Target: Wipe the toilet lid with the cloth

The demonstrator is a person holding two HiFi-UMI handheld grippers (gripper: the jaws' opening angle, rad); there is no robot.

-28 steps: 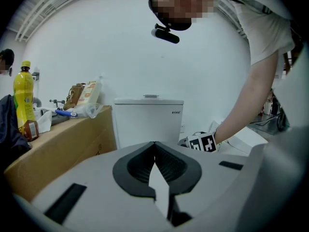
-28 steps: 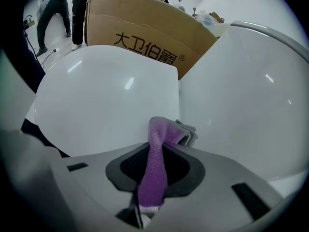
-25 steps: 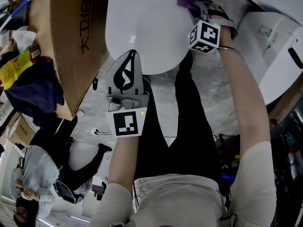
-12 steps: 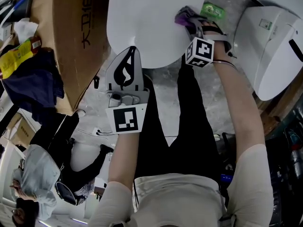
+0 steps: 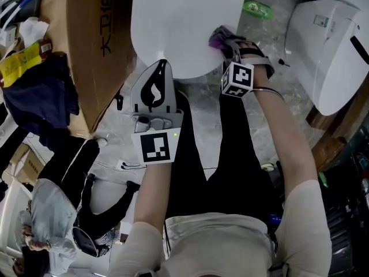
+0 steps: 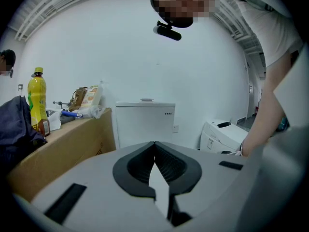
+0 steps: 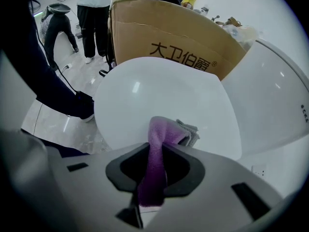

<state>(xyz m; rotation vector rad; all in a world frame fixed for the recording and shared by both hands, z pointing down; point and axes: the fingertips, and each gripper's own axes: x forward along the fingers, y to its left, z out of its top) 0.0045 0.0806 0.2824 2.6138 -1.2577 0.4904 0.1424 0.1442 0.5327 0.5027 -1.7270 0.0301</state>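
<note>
The white toilet lid (image 5: 184, 22) is shut and fills the top of the head view; it also shows as a white oval (image 7: 164, 105) in the right gripper view. My right gripper (image 5: 222, 42) is shut on a purple cloth (image 7: 157, 153), whose bunched end (image 5: 219, 37) presses on the lid's right front edge. My left gripper (image 5: 155, 77) hovers over the lid's front rim, jaws together, holding nothing. In the left gripper view the closed fingertips (image 6: 154, 146) point at the white cistern (image 6: 145, 122).
A big cardboard box (image 5: 86, 45) stands left of the toilet, with bottles and clutter (image 6: 38, 105) on top. A second white toilet (image 5: 331, 51) lies at the right. A green object (image 5: 258, 8) lies on the floor. Other people (image 5: 63, 206) stand at lower left.
My right gripper has dragged the cloth down along the lid's right side toward the front edge. The left gripper has stayed by the front rim.
</note>
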